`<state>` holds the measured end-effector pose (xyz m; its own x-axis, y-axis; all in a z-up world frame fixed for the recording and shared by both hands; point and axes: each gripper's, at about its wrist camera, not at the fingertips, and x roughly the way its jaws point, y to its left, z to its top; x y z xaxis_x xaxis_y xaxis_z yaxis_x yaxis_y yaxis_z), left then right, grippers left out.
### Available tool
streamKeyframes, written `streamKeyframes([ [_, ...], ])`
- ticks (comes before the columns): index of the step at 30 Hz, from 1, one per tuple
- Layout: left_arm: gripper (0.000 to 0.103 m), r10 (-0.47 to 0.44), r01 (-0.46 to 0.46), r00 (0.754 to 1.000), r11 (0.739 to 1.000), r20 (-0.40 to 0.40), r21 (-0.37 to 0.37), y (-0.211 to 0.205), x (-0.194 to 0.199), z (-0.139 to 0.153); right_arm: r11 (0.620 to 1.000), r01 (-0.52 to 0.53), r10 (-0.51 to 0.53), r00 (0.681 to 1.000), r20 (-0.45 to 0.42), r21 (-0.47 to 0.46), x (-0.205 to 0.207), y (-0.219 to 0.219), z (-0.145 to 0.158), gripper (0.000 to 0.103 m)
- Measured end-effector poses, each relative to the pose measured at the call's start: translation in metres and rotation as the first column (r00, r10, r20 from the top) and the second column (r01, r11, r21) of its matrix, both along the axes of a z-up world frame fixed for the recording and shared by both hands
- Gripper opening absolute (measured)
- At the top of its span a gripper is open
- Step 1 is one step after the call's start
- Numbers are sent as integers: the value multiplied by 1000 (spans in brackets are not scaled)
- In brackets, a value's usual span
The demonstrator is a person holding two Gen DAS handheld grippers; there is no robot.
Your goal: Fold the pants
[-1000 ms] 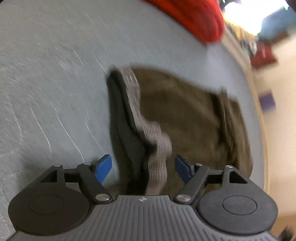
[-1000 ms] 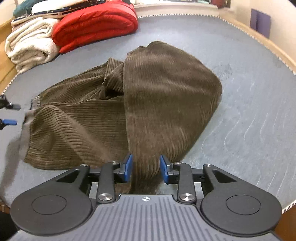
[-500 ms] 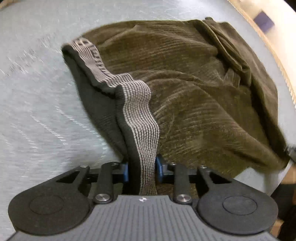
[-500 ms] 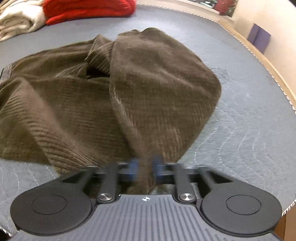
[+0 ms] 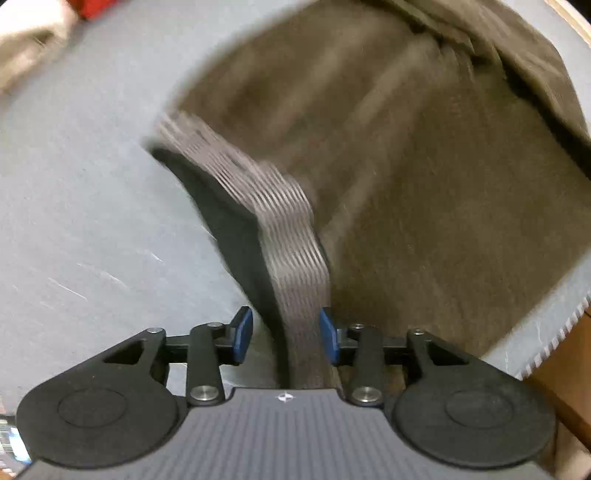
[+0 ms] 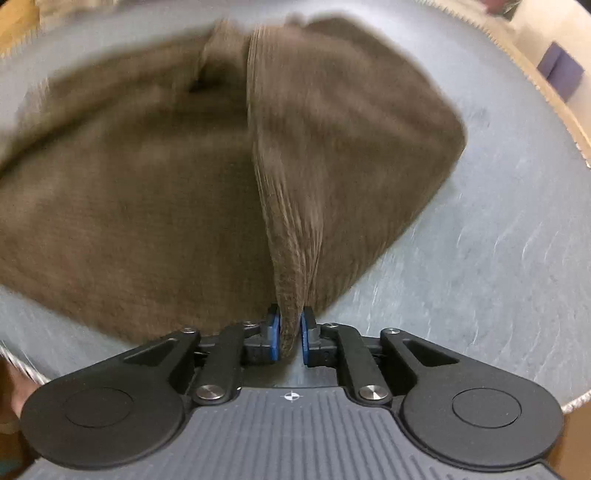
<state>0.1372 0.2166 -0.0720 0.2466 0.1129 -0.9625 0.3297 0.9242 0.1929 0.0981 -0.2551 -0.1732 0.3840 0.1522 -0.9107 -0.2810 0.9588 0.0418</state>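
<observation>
Brown corduroy pants (image 5: 424, 177) lie bunched on the grey quilted table (image 5: 74, 203). Their grey ribbed waistband (image 5: 291, 251) runs up between the blue pads of my left gripper (image 5: 286, 336); the pads stand a little apart and the band lies against the right one. In the right wrist view the pants (image 6: 147, 184) spread over the table (image 6: 498, 258), and my right gripper (image 6: 290, 336) is shut on a raised fold of the brown cloth (image 6: 291, 258). Both views are blurred by motion.
A cream folded cloth (image 5: 29, 48) and a bit of red cloth (image 5: 92, 9) lie at the table's far left. The table's stitched edge (image 5: 561, 332) and wooden rim are close on the right. A purple object (image 6: 559, 70) stands beyond the far edge.
My left gripper closed onto the waistband and its pads have since parted a little. My right gripper has closed tight on the cloth fold. Both views have shifted over the pants.
</observation>
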Motion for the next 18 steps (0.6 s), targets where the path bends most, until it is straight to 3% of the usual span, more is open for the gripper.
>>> streamKeyframes([
  [3,61,32,-34,985,999,170,12,-11,11,58,995,50,-62,988,139,91,0,-25,31,20],
  [5,63,99,-85,952,995,291,-60,-23,15,104,989,83,-109,970,215,126,5,-42,51,20],
  [7,71,184,-133,908,978,377,-157,-41,16,138,978,111,-153,955,252,175,15,-56,66,20],
  [9,79,303,-188,846,940,439,-285,-57,13,165,967,121,-182,944,276,223,29,-62,81,20],
  [12,82,402,-190,775,884,488,-428,-82,7,166,970,76,-159,918,364,232,50,-59,95,20],
  [13,82,404,-190,767,885,498,-426,-90,6,159,973,50,-139,909,393,227,58,-55,96,22],
  [16,80,350,-222,812,925,466,-307,-127,24,130,986,-16,-62,885,462,164,79,-35,96,32],
  [18,80,355,-218,803,923,480,-317,-139,31,120,991,-57,-8,883,469,124,95,-18,85,33],
])
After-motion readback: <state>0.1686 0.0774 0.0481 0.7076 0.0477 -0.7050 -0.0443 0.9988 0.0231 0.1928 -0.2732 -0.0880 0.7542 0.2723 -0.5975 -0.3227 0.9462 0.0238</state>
